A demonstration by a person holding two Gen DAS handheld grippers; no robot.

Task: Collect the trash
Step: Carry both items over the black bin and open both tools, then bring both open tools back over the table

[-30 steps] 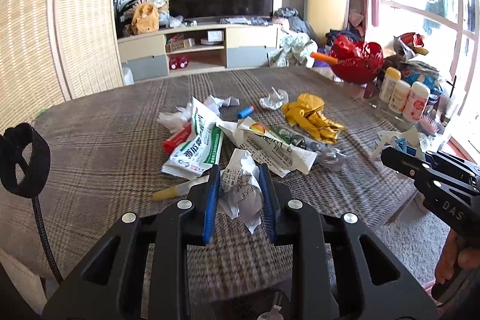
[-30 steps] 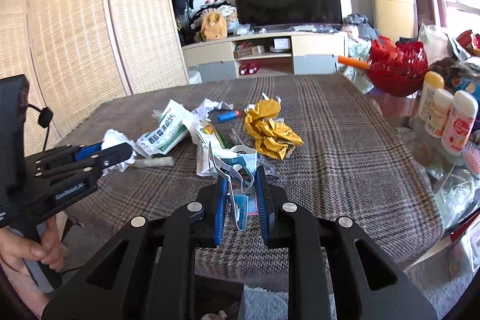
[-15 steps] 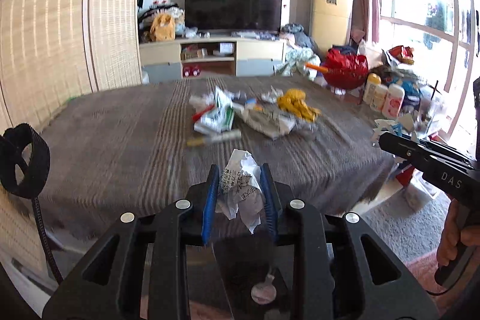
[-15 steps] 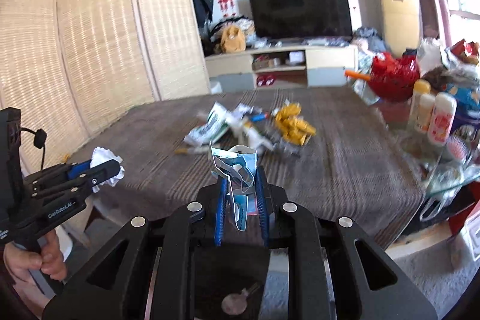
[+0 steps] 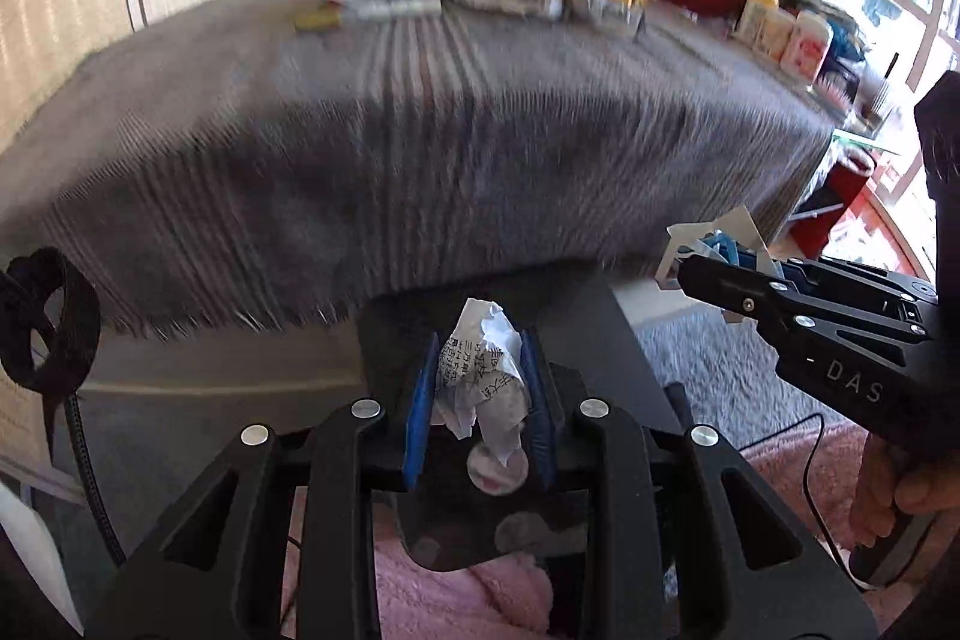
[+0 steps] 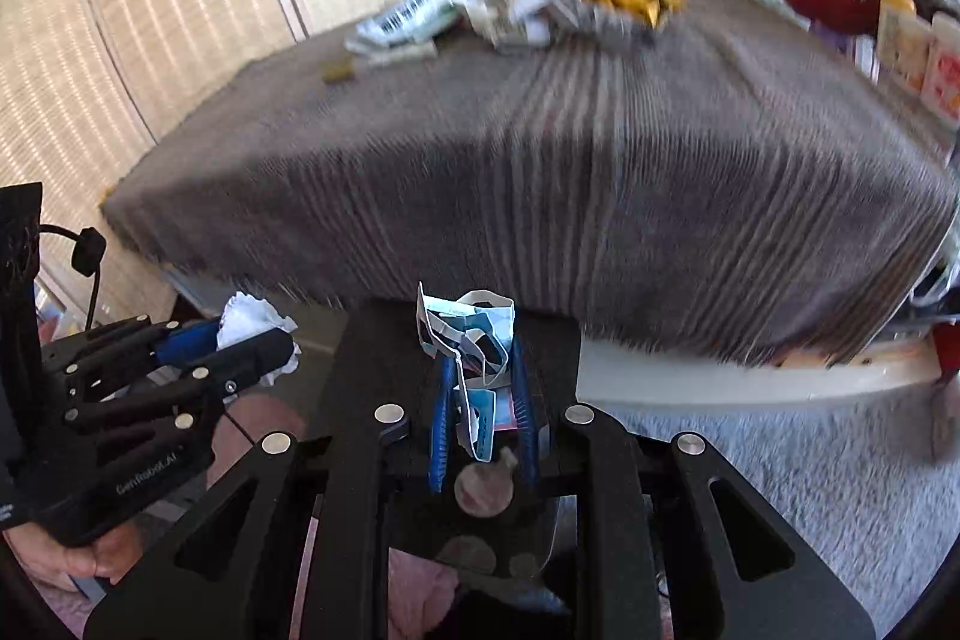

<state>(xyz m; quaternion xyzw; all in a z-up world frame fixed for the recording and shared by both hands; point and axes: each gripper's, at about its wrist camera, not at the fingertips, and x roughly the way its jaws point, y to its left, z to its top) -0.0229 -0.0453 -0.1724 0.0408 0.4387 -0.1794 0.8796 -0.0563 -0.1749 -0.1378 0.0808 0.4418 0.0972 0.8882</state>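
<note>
Both grippers pulled off the table [image 5: 420, 111] — crumpled paper [image 5: 480, 370] clamped in left gripper [image 5: 477, 394].

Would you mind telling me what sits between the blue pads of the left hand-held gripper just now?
A crumpled white paper with printed text is pinched between the left hand-held gripper pads, shown in the left wrist view.
</note>
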